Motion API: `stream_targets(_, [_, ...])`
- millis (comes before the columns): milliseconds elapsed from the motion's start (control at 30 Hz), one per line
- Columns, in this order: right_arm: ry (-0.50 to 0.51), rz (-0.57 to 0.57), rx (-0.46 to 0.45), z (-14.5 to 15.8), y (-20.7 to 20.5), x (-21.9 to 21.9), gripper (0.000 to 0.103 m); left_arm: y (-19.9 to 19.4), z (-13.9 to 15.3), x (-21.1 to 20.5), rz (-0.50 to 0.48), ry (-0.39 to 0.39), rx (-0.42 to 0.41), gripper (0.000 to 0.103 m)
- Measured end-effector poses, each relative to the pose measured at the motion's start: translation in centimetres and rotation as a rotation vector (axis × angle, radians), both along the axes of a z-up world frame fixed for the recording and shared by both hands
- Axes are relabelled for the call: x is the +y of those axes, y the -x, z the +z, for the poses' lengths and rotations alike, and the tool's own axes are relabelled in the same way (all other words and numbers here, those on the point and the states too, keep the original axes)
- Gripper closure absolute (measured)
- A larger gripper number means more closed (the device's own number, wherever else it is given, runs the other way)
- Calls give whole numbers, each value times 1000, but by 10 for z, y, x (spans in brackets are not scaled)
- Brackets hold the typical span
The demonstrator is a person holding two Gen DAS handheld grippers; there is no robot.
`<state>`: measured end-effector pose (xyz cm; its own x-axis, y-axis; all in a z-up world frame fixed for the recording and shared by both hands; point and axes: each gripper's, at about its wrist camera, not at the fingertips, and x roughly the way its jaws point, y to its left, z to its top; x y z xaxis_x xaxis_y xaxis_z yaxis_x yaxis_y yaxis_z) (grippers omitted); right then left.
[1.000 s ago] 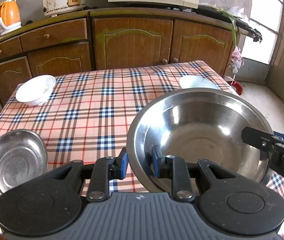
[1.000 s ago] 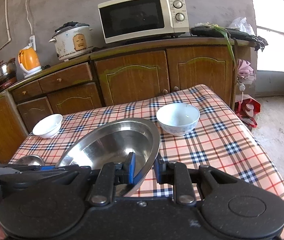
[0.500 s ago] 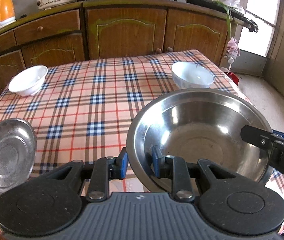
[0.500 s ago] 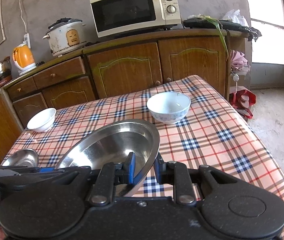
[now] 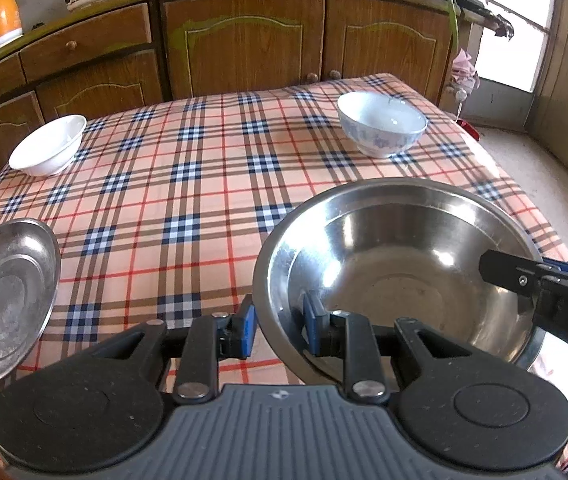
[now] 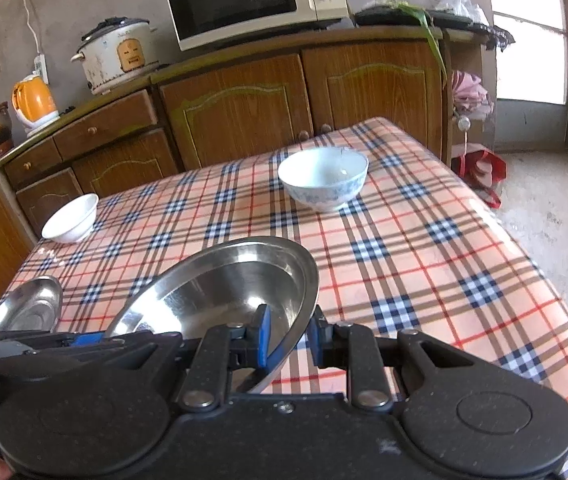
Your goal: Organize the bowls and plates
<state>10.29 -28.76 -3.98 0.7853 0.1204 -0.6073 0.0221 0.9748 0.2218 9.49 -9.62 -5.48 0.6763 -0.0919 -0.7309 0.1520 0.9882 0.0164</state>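
On the checked tablecloth [image 5: 203,168] there are four dishes: one small metal plate [image 5: 3,300] at 9 o'clock, one white bowl [image 5: 47,151] at 10 o'clock, one blue-patterned bowl [image 5: 382,124] at 1 o'clock, and one big metal bowl [image 5: 404,264] at 4 o'clock. The left gripper [image 5: 277,326] pinches the big metal bowl's near rim, one pad inside and one outside. The right gripper [image 6: 290,338] pinches its rim on the far right side.
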Motion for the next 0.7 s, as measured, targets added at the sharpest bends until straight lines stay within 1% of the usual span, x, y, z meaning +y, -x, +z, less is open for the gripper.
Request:
stream_targets(300, [4, -5, 44, -13, -1, 0, 77, 3, -13, -4, -4, -17, 16, 78])
stream_targets(567, [13, -18, 45, -18, -1, -2, 77, 6, -19, -8, -6, -20, 8, 78])
stream_targets(700, [12, -26, 54, -21, -2, -4, 77, 6, -24, -10, -15, -17, 18, 77])
